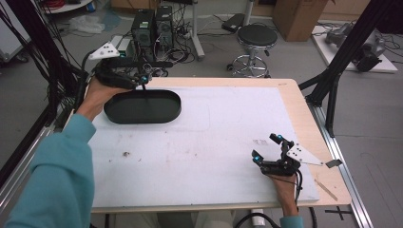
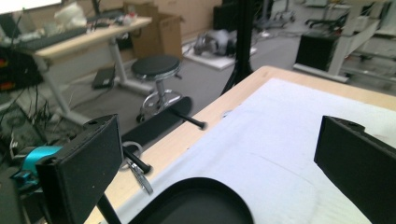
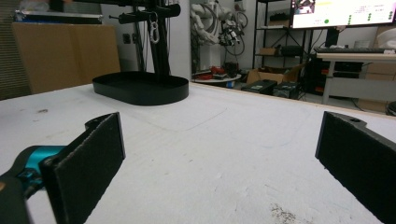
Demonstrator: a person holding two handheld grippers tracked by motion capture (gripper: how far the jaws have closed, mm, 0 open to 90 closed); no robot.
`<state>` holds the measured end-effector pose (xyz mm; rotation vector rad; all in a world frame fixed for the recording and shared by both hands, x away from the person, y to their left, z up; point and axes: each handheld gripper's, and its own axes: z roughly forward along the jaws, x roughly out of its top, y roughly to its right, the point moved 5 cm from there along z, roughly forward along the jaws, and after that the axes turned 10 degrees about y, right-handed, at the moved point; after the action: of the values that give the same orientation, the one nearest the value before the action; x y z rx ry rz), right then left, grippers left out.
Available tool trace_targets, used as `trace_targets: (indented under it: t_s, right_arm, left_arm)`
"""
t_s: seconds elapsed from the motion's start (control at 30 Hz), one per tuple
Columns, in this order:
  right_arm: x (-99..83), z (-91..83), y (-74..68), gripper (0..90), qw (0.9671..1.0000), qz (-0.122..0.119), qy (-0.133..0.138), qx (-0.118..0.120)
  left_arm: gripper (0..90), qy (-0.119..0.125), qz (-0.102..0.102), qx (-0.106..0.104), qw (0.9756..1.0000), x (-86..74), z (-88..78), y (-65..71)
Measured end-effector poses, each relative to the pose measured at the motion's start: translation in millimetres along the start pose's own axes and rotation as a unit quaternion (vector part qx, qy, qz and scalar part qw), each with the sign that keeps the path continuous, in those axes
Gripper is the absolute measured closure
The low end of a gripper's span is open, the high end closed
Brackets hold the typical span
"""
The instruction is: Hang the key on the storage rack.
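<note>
The left gripper (image 1: 145,76) hangs with jaws spread wide, nothing between them, the black tray (image 1: 142,106) just below its fingers. The right gripper (image 1: 267,147), likewise released and empty, rests low on the white mat (image 1: 199,142), the tray well ahead of its fingers.

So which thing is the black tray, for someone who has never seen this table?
Start at the white mat covering the wooden table. In its far left corner, under the left gripper, lies the black tray: a shallow, empty oval dish, the mat's one dark object.

Wide open white bench (image 1: 204,142) across the middle; the black tray (image 1: 142,106) at far left is the lone obstacle.
</note>
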<state>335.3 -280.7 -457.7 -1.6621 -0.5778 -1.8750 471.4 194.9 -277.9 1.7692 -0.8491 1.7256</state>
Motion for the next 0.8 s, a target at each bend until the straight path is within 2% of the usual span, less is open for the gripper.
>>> trace_targets:
  t_s: [0.13,0.2,0.27,0.4,0.5,0.6,0.8]
  right_arm:
    - [0.0,0.5,0.1,0.7,1.0000,-0.003,0.001,0.000]
    - [-0.3,0.4,-0.7,0.7,1.0000,-0.005,-0.002,0.001]
    - [-0.4,0.4,-1.2,0.7,1.0000,-0.005,-0.002,0.001]
    - [-0.5,0.9,-1.8,0.7,0.9999,-0.012,-0.002,0.002]
    - [-0.5,0.9,-1.1,0.7,0.9999,-0.013,-0.001,-0.001]
    - [-0.5,1.3,-1.3,0.7,0.9999,-0.012,-0.001,0.000]
    - [-0.5,1.2,-1.1,0.7,0.9999,-0.013,-0.001,-0.001]
  left_arm:
    - [1.7,0.040,0.007,-0.002,0.9992,-12.8,-38.4,21.9]
    - [1.7,0.064,0.013,-0.002,0.9978,-26.5,-59.0,33.7]
    - [1.7,0.084,0.006,-0.006,0.9964,-44.3,-77.4,43.8]
    - [1.7,0.080,-0.011,0.002,0.9967,-83.7,-105.8,60.3]
    - [1.7,0.080,-0.006,0.007,0.9968,-105.6,-121.2,72.8]
    - [1.7,0.084,-0.024,0.012,0.9961,-124.2,-131.7,82.0]
    - [1.7,0.090,-0.027,0.036,0.9949,-151.7,-145.4,88.6]
